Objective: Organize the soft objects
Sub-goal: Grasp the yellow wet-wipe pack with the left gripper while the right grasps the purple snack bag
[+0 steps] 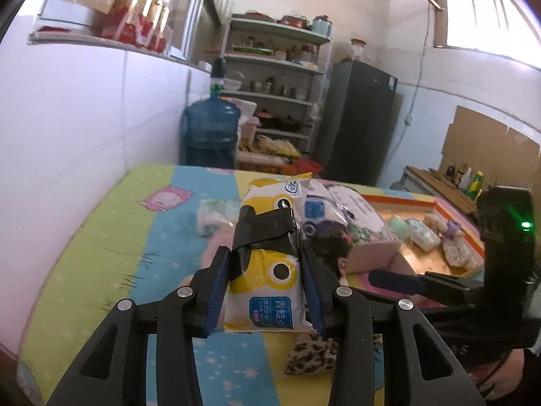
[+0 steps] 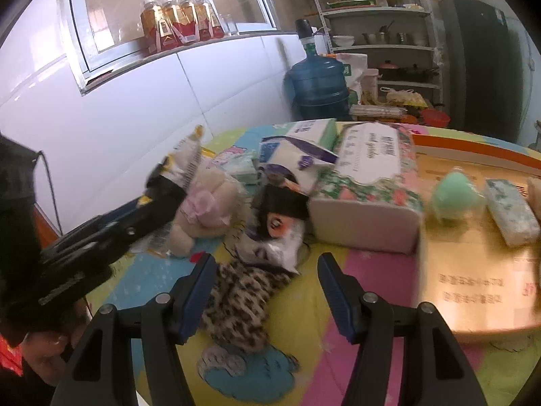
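The left gripper (image 1: 265, 284) is clamped on a yellow-and-white wipes pack (image 1: 267, 264), pinching it by its long sides with most of the pack sticking out ahead of the fingers and lifted above the mat (image 1: 101, 237). The right gripper (image 2: 267, 291) is spread wide with nothing between its fingers, and the leopard-print cloth (image 2: 236, 301) lies on the mat between and just ahead of them. My worry with the pack is the hold: it is a soft, slick pouch gripped near its rear end, so the forward part could sag or the film could slide out if the hand swings fast toward the cardboard tray (image 2: 473, 270), which sits ahead and to the right of the right gripper and already holds a green sponge (image 2: 453, 199) and a small tissue packet (image 2: 512, 213). A loose strip of black tape (image 1: 263, 230) across the pack might also catch on something. The two tools are near each other, the right one reaching in just right of the left one's fingers, so a crossing move could knock them together. For the cloth, closing down too shallow may only snag a fold, and the cluttered pile just ahead, with a plush bear (image 2: 206, 206) and a floral tissue box (image 2: 368, 196), could be bumped.
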The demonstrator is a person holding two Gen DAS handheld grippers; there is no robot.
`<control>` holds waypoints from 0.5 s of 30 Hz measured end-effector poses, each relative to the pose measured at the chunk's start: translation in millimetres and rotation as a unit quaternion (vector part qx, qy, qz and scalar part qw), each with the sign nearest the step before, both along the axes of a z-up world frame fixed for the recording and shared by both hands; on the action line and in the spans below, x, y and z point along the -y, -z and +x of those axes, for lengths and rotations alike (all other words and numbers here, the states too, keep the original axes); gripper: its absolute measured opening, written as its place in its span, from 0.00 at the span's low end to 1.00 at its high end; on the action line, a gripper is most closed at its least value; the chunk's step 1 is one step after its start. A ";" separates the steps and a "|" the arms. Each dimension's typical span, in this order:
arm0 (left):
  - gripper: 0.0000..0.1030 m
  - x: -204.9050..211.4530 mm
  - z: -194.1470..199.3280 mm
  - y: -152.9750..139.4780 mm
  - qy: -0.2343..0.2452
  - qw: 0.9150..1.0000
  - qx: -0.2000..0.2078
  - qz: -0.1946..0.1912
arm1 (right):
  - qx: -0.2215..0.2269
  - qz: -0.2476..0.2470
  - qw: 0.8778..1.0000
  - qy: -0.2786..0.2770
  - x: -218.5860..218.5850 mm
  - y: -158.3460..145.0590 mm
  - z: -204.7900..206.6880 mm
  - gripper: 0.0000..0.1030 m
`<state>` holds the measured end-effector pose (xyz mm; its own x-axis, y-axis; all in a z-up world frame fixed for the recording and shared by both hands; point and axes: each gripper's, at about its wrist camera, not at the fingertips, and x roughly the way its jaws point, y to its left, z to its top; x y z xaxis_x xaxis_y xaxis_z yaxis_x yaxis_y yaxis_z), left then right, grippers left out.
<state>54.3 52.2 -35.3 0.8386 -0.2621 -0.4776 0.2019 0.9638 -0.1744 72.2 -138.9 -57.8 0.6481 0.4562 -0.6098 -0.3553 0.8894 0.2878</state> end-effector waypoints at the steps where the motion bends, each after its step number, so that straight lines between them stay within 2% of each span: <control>1: 0.41 -2.6 -0.4 -1.1 -0.002 1.000 0.001 0.000 | -0.003 0.001 1.000 0.002 -2.0 0.7 3.8 0.60; 4: 0.41 -8.8 -1.2 -1.0 -0.005 1.000 0.006 0.000 | -0.013 0.002 1.000 0.020 -4.8 5.1 16.0 0.60; 8: 0.41 -10.9 3.6 4.2 -0.005 1.000 0.003 0.002 | -0.034 0.029 0.999 0.028 -3.3 11.9 30.2 0.60; 13: 0.41 -15.4 10.3 10.3 -0.001 1.000 -0.005 -0.004 | -0.049 0.030 0.998 0.032 -7.1 18.5 42.4 0.59; 15: 0.41 -18.1 12.4 12.3 -0.001 1.000 -0.008 -0.007 | -0.049 0.030 0.998 0.033 -8.6 18.6 45.2 0.45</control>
